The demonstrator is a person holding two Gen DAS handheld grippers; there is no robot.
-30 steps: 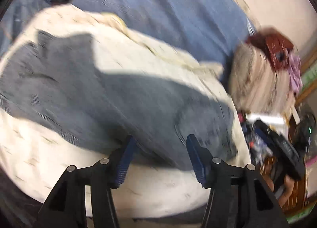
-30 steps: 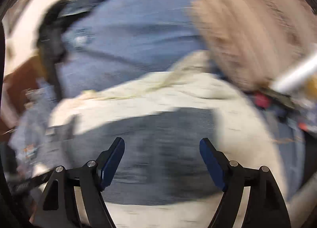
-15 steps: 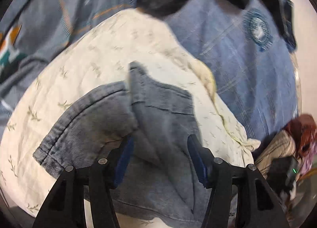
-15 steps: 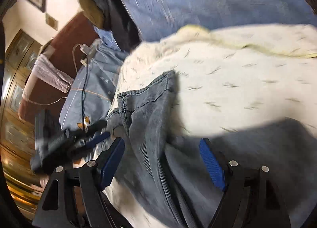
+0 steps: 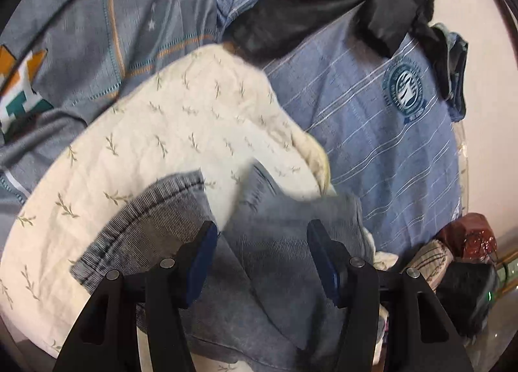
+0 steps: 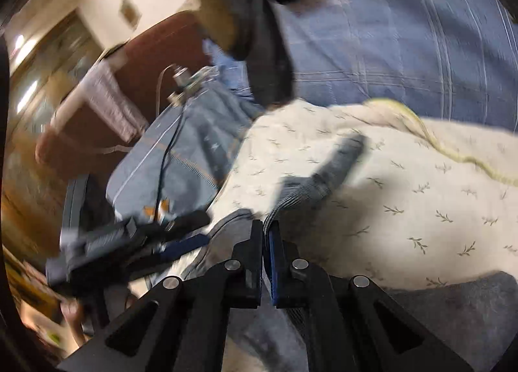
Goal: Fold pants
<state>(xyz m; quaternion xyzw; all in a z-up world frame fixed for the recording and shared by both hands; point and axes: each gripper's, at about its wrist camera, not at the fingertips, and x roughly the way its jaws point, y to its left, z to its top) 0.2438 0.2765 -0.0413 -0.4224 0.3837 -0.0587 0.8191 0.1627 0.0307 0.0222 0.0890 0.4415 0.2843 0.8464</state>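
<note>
Grey-blue denim pants (image 5: pixel 152 213) lie rumpled on a cream leaf-print cloth (image 5: pixel 145 132). My left gripper (image 5: pixel 262 246) hovers low over them, its jaws opening. A blurred fold of denim lies between the blue pads (image 5: pixel 204 252), which do not press it. In the right wrist view my right gripper (image 6: pixel 267 242) is shut on a stitched edge of the pants (image 6: pixel 327 174), and a strip of denim rises beyond it. The left gripper (image 6: pixel 181 246) shows blurred at the left, with a hand (image 6: pixel 71 310) below it.
A blue striped bedspread (image 5: pixel 372 132) lies beyond the cream cloth (image 6: pixel 421 210). A dark jacket (image 5: pixel 323 0) is heaped at the back. A grey patterned pillow (image 5: pixel 97 32) with a cable sits left. A red bag (image 5: pixel 466 236) is at right, a wooden headboard (image 6: pixel 145 58) behind.
My right gripper has swung left and closed on the edge of the pants. The left gripper shifted slightly, and a fold of denim now sits blurred between its pads.
</note>
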